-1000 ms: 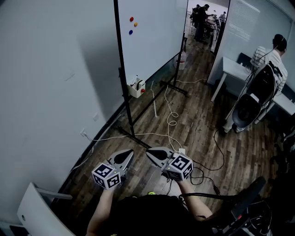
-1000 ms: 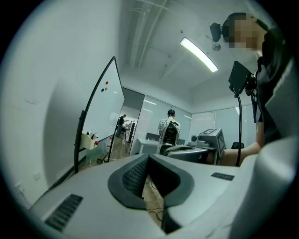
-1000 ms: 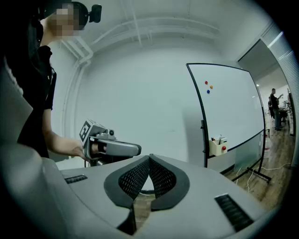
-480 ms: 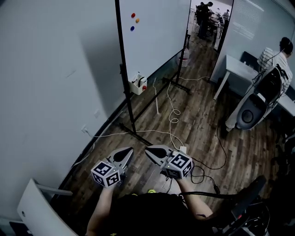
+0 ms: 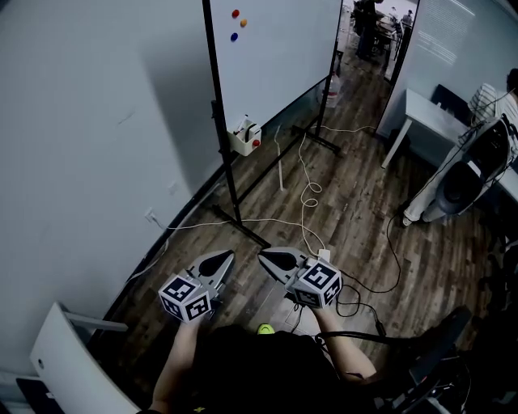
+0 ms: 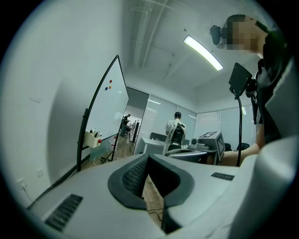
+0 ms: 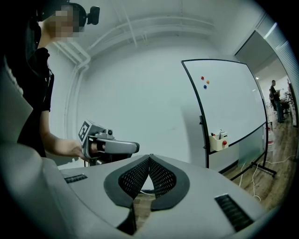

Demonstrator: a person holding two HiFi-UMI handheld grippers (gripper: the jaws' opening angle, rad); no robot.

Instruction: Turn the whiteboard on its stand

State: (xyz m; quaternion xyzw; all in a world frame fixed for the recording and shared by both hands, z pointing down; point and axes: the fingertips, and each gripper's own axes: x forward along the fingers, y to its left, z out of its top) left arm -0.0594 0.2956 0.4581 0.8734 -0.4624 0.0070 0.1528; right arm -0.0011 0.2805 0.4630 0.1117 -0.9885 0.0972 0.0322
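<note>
- Step in hand, as I judge it: the approach. The whiteboard point(image 5: 279, 69) stands well ahead of both grippers, against the grey wall point(image 5: 97, 121), and is untouched.
- Left gripper point(image 5: 219, 259): jaws pressed together, nothing between them. Right gripper point(image 5: 268, 259): tips meeting, also empty.
- To do it well: walk in clear of the white cables point(image 5: 308, 192) that loop over the floor near the feet of the stand point(image 5: 235, 212). Spread the jaws before reaching, and take the black frame edge rather than the writing face.
- Turn slowly. The cream box point(image 5: 245, 139) on the near post holds loose items that could spill.
- I cannot tell from here whether the panel pivots on its posts.
- Appearance: tall white panel, thin black frame, upright. Three small magnets point(image 5: 235, 24) (red, orange, blue) sit near the top.
</note>
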